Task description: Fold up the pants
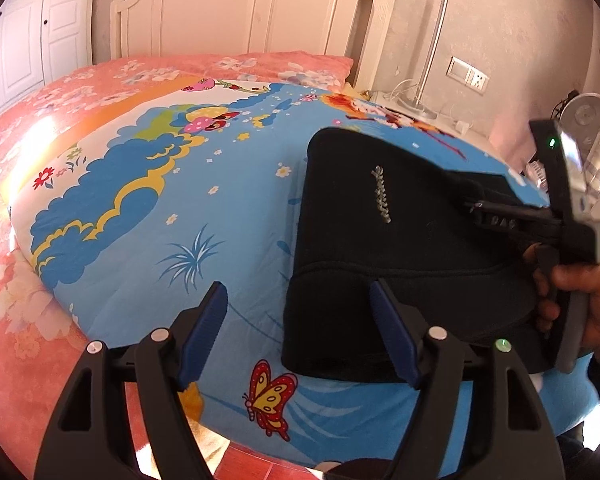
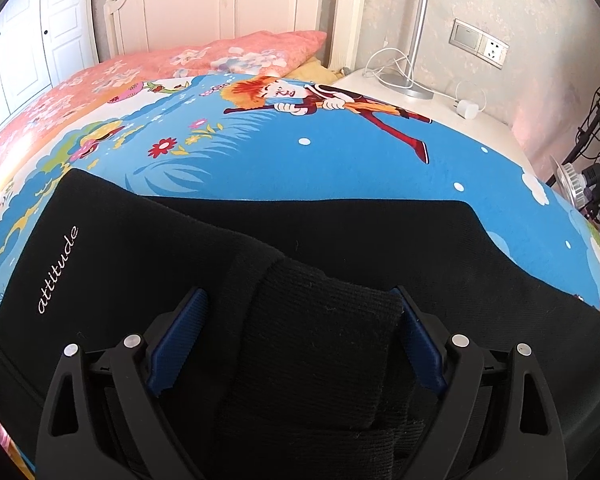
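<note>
1. The left gripper (image 1: 298, 312) is held tilted downward above the quilt (image 1: 220, 208), its blue pads (image 1: 204, 332) spread wide with nothing between them.
2. The black pants (image 2: 340, 232) are laid folded on the quilt, just right of the left gripper.
3. The right gripper (image 2: 300, 332) is angled down over the pants; its pads (image 2: 176, 340) are spread either side of a ribbed cuff (image 2: 320, 340). Whether they press it cannot be told.
4. Its handle is gripped by a hand (image 1: 580, 300).

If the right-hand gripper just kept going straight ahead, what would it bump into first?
Most likely the ribbed cuff of the black pants. It lies directly between the open blue fingers of the right gripper, though how close is unclear.
</note>
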